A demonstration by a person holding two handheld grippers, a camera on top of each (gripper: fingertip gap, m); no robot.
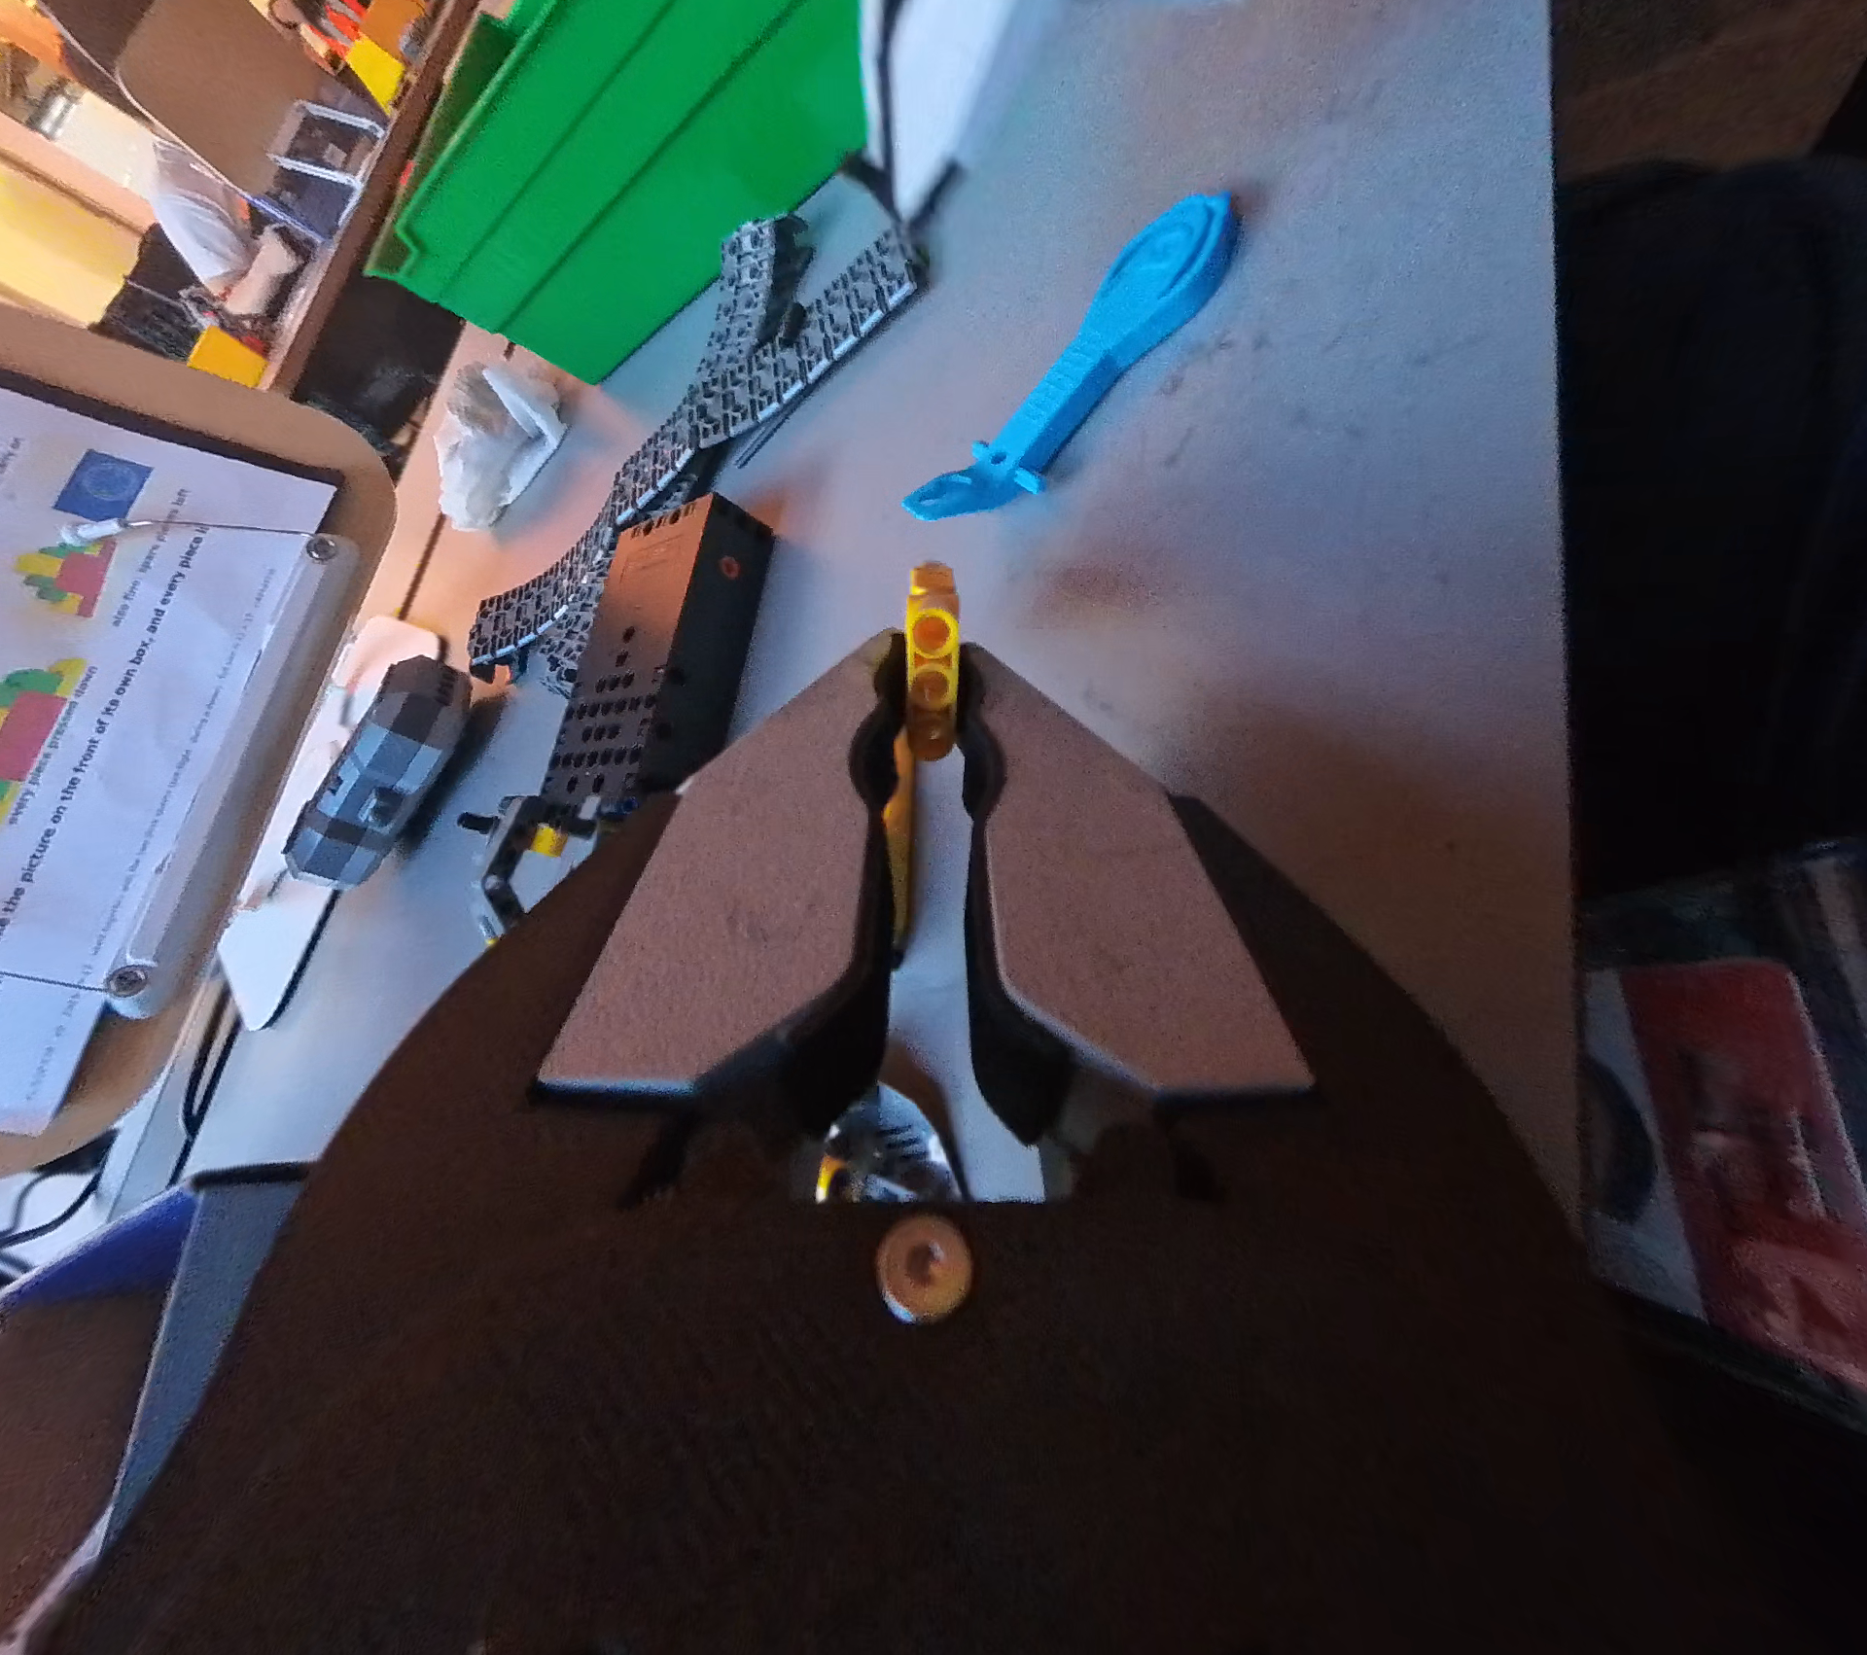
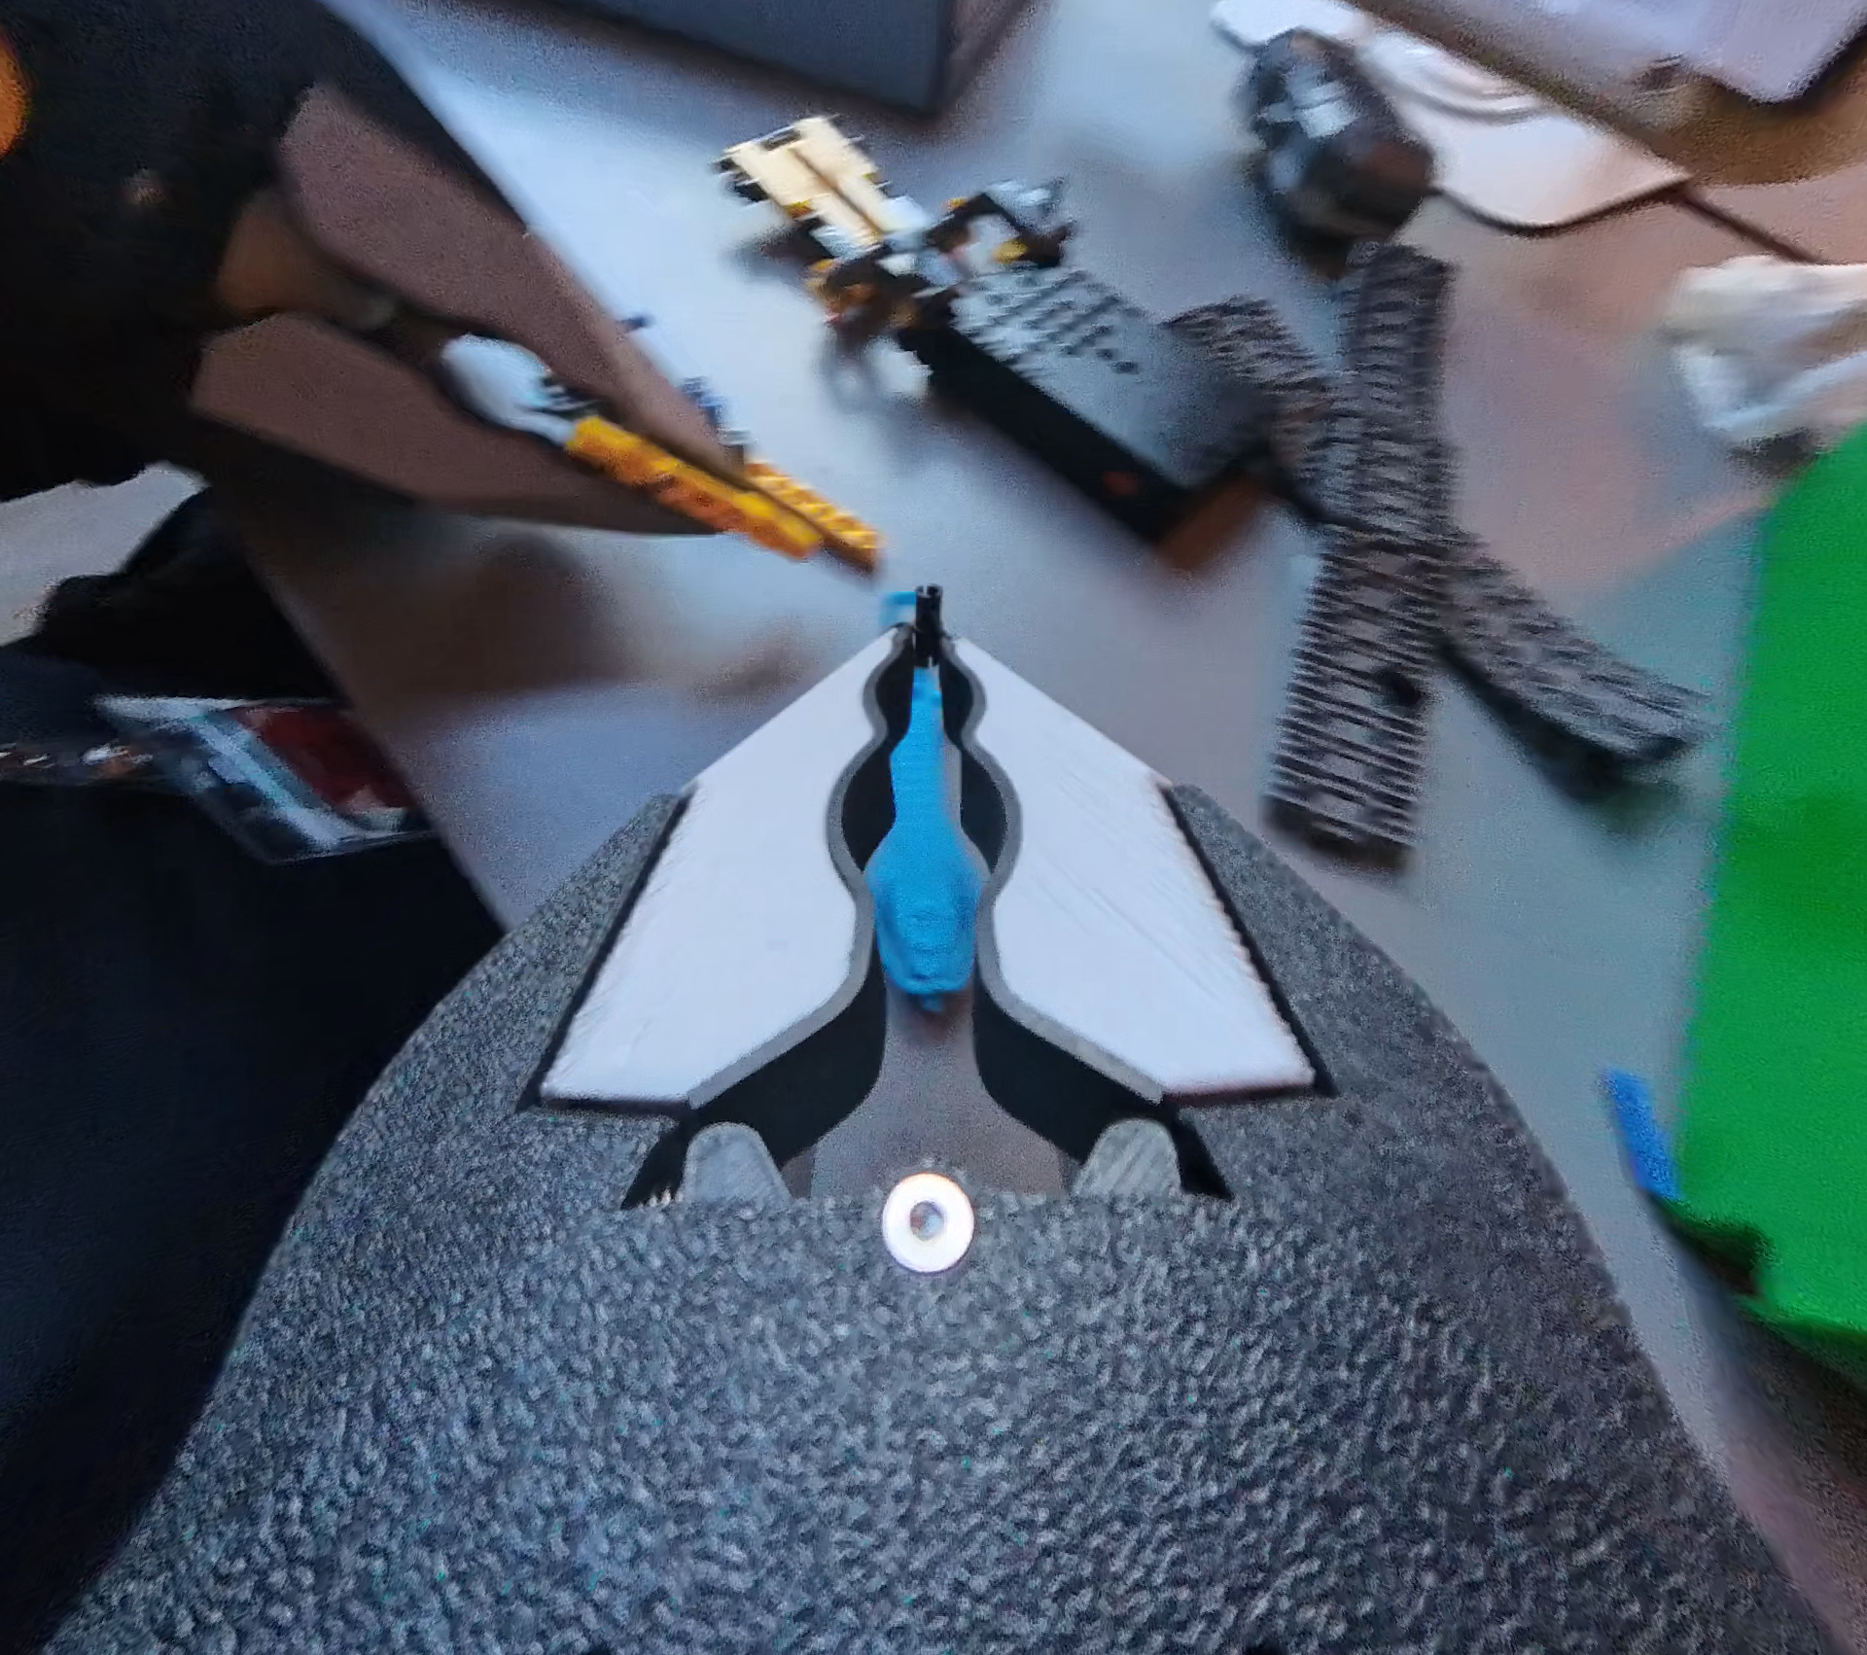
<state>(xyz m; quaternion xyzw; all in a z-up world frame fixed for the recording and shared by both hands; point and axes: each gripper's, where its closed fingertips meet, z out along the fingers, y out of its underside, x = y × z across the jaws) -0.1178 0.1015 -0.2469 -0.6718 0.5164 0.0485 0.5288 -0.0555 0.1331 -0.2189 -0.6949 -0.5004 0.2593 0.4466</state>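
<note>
The left gripper is clamped on a yellow holed beam, which stands up between its fingertips and pokes out past them above the grey table. In the right wrist view the same beam juts from that gripper's tips, close to the right gripper's own tips and up-left of them.

The right gripper is pinched on a small black pin that sticks out just beyond its tips. Seen through the gap between its fingers is a blue tool; I cannot tell whether it touches them or lies on the table under them. In the left wrist view this blue tool lies flat on the table, beyond the beam and to its right, with no gripper showing near it.

Left of the beam and slightly farther off sits a black holed box, with a small yellow and black build at its near end. Left of the box lies a grey blocky part. Beyond the box, 2 crossed tread strips lie on the table, and a crumpled clear bag rests left of them. Farther back than the strips stand stacked green bins. A printed sheet on a board fills the far left, well apart from the box.
</note>
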